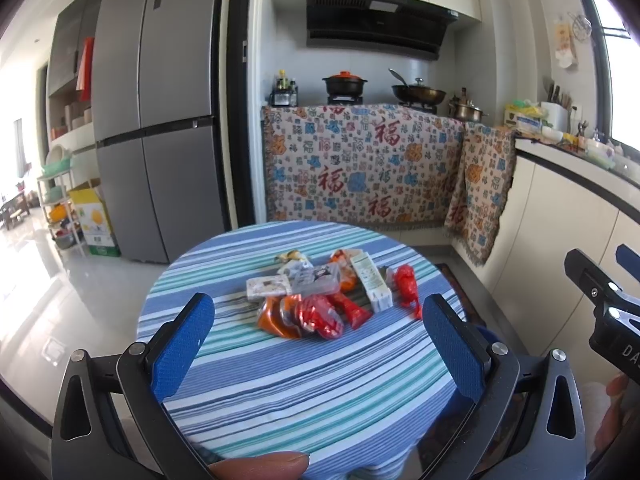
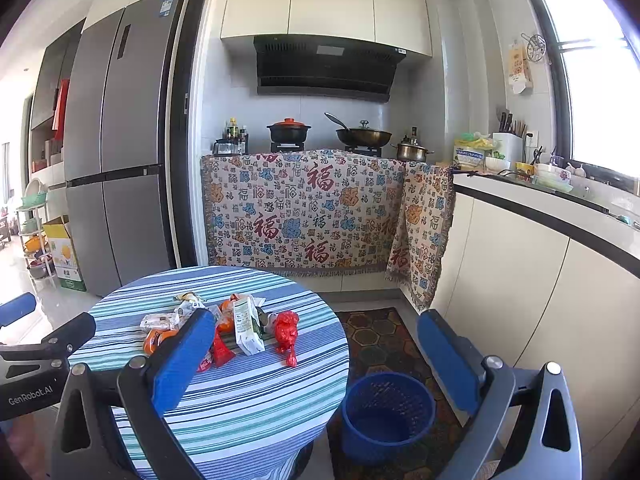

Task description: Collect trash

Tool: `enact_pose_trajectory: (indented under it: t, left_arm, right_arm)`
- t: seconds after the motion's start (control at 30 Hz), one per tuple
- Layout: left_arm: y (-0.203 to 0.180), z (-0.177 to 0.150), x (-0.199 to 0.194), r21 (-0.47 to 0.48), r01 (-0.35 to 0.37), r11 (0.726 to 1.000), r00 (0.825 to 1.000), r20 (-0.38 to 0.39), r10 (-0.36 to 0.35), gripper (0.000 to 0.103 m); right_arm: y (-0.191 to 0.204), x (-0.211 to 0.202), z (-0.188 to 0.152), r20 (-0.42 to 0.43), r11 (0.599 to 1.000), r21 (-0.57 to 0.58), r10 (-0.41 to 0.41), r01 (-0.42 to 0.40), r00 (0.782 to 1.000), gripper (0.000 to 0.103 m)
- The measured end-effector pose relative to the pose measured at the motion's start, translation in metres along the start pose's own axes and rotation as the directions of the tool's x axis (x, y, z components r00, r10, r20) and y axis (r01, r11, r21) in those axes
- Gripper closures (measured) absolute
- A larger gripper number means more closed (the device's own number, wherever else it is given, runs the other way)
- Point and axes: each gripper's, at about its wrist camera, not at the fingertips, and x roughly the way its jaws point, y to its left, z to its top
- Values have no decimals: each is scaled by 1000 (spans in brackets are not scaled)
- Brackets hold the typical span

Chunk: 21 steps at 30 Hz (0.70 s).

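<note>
— What's your round table wearing?
— A blue, teal and white striped cloth. Your trash pile sits past its middle: red and orange wrappers, a white carton, a crumpled red bag (just right of the carton).
— And the floor?
— A patterned rug carries a blue basket beside the table.

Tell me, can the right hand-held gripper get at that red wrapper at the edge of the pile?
Probably yes. The right hand-held gripper is open, and the red wrapper lies apart on the pile's right side, with only bare tablecloth in front of it.
</note>
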Motion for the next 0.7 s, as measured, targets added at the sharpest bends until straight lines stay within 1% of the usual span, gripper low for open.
enact_pose_trajectory:
  t: [0.7]
  left_arm:
    - [-2, 0, -1, 0, 2, 1000, 1000, 3, -2, 0]
  right_arm:
    - [0, 0, 1, 4, 1000, 1, -3, 3, 1000, 0]
